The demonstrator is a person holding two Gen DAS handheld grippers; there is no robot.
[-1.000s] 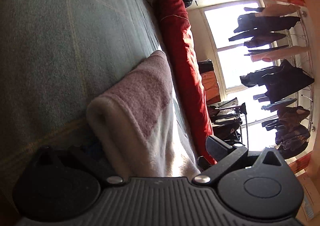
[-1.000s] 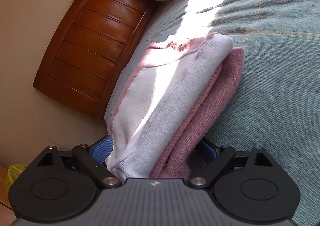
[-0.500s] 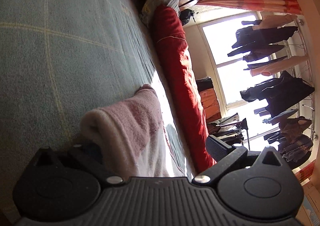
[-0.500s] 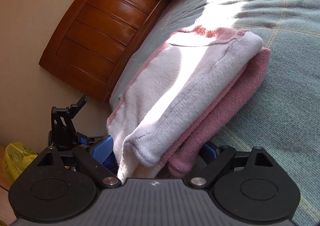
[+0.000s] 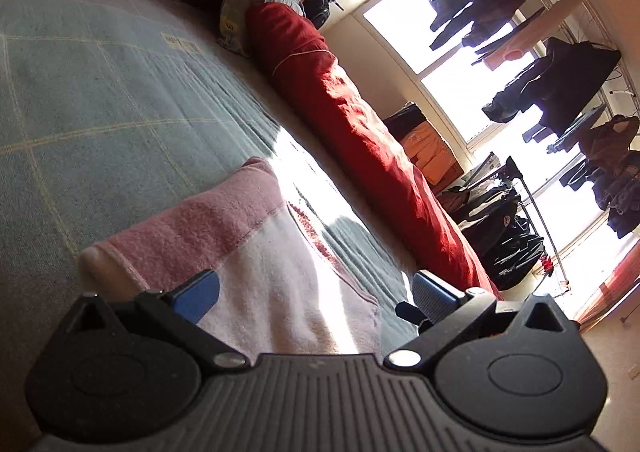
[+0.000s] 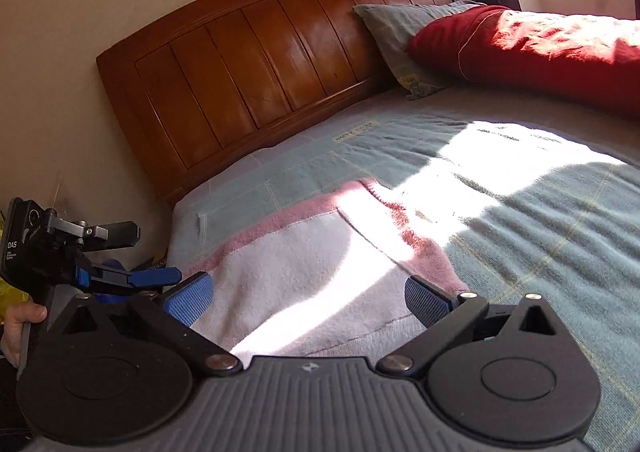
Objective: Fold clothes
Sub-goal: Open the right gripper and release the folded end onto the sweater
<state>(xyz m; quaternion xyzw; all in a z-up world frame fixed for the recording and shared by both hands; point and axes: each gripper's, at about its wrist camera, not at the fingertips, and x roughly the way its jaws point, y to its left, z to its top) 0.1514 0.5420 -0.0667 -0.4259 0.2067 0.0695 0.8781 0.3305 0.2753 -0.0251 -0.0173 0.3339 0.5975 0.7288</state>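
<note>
A: Where's the sweater (image 6: 320, 276)?
B: Folded flat at the bed's (image 6: 540, 212) near edge, toward the headboard (image 6: 260, 52).
A: The grippers?
B: Left gripper (image 5: 316, 292) and right gripper (image 6: 308, 296) both spread wide, gripping nothing.

the left gripper (image 5: 316, 292) has its blue pads (image 5: 198, 294) spread wide apart, with nothing between them. under it a folded pink and white garment (image 5: 256, 252) lies flat on the green checked bed cover (image 5: 104, 100). a long red cushion (image 5: 360, 132) lies along the far side of the bed. dark clothes (image 5: 560, 84) hang before the bright window (image 5: 448, 84).
</note>
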